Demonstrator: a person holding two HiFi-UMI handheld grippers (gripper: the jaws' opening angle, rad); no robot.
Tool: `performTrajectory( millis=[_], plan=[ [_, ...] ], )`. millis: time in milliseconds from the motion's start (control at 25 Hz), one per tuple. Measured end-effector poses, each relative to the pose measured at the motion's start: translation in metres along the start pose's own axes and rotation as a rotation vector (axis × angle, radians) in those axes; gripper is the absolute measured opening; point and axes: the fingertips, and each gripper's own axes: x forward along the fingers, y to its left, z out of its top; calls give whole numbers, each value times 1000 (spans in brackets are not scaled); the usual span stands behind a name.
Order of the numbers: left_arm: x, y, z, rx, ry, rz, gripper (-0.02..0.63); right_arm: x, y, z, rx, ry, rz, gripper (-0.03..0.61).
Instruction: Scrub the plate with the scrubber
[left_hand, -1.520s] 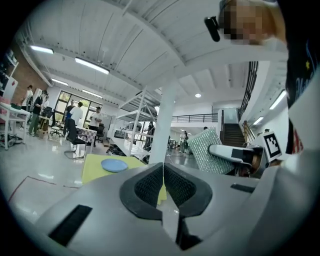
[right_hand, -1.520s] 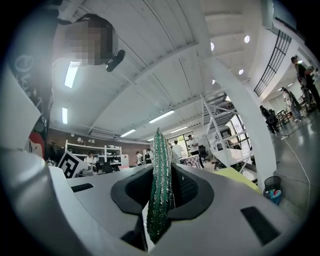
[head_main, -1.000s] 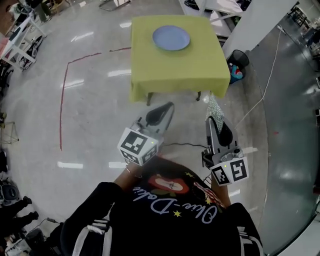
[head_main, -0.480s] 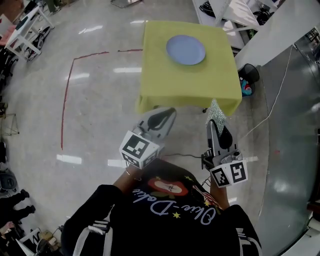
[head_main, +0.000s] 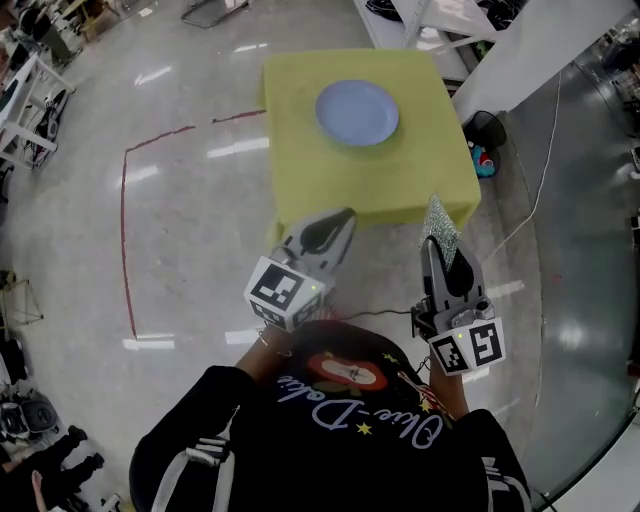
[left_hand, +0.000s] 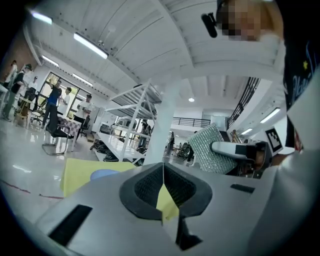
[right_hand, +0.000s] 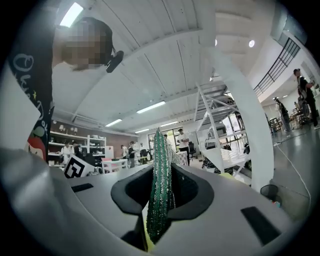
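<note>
Coming closer to table than moment ago: near edge now just ahead of both grippers. Round blue plate lies flat on table's yellow cloth, toward far side, nothing on it. Left gripper pinched tight, nothing in it. Right gripper squeezes sparkly silver-green scrubber, thin edge up, by table's near right corner.

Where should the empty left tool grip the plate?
Probably the near rim of the plate, coming level from the near side of the table: it lies flat, so only the rim offers a bite. The left tool is shut; open it first.
</note>
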Motion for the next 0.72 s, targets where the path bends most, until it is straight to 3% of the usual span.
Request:
performTrajectory(
  millis=[480,720],
  plan=[
    [55,43,7,-37,23,-153,8,52,-19,-1,-17,36,-118,61],
    [57,56,2,-47,46,-166,8,68,-23,-3,-21,30,-135,61]
  ],
)
